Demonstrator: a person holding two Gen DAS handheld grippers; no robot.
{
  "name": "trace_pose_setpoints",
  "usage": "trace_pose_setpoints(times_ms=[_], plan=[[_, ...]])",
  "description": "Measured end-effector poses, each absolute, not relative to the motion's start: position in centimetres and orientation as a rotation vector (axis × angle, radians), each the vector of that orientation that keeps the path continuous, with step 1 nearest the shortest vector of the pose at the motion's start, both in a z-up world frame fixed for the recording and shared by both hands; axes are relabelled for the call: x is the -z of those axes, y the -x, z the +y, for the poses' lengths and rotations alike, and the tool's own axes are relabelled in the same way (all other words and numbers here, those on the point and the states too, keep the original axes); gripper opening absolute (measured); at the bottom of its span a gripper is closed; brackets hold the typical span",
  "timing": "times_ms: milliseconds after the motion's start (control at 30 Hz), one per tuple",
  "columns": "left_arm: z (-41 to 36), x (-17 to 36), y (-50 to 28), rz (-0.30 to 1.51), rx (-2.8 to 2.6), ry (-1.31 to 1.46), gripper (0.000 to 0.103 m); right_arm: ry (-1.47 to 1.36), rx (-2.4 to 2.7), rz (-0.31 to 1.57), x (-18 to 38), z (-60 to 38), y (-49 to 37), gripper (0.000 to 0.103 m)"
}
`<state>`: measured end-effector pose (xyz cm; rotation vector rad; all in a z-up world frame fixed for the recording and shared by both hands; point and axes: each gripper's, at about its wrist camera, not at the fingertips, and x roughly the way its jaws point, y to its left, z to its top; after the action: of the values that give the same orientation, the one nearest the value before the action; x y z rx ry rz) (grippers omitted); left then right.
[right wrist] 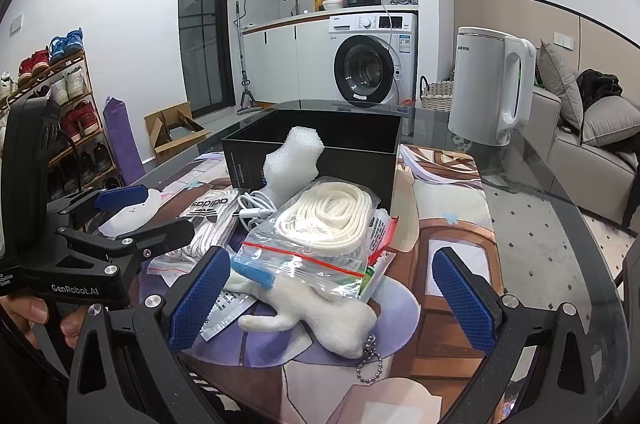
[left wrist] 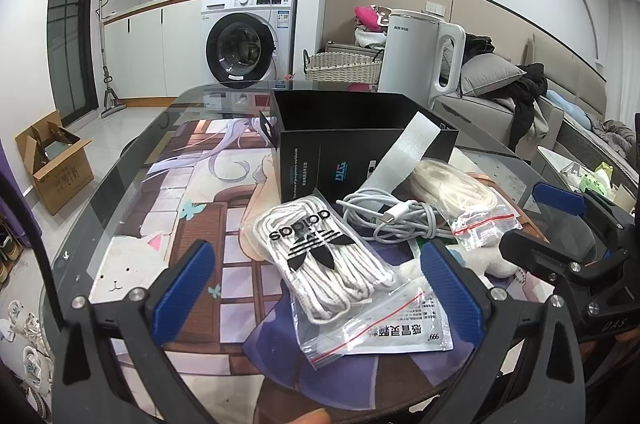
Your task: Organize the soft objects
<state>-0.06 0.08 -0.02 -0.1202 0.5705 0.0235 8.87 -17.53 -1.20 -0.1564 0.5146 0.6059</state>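
Both grippers, left gripper (left wrist: 316, 280) and right gripper (right wrist: 332, 296), gape empty; nothing boxed; next: grasp plush toy (right wrist: 336, 320) toward black box (right wrist: 320, 144).

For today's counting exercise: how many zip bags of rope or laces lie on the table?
2. The adidas lace bag lies in front of the black box, left of the white cable. The cream rope bag lies right of that cable, partly over the plush toy. Others may be hidden.
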Motion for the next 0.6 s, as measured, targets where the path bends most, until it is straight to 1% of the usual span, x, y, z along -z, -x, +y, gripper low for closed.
trace_pose_setpoints(times_ms=[600], plan=[[0.18,0.18,-0.05,0.572,-0.028,0.117,0.103,0.154,-0.606,0.513,1.18,-17.65,-8.91,0.103]])
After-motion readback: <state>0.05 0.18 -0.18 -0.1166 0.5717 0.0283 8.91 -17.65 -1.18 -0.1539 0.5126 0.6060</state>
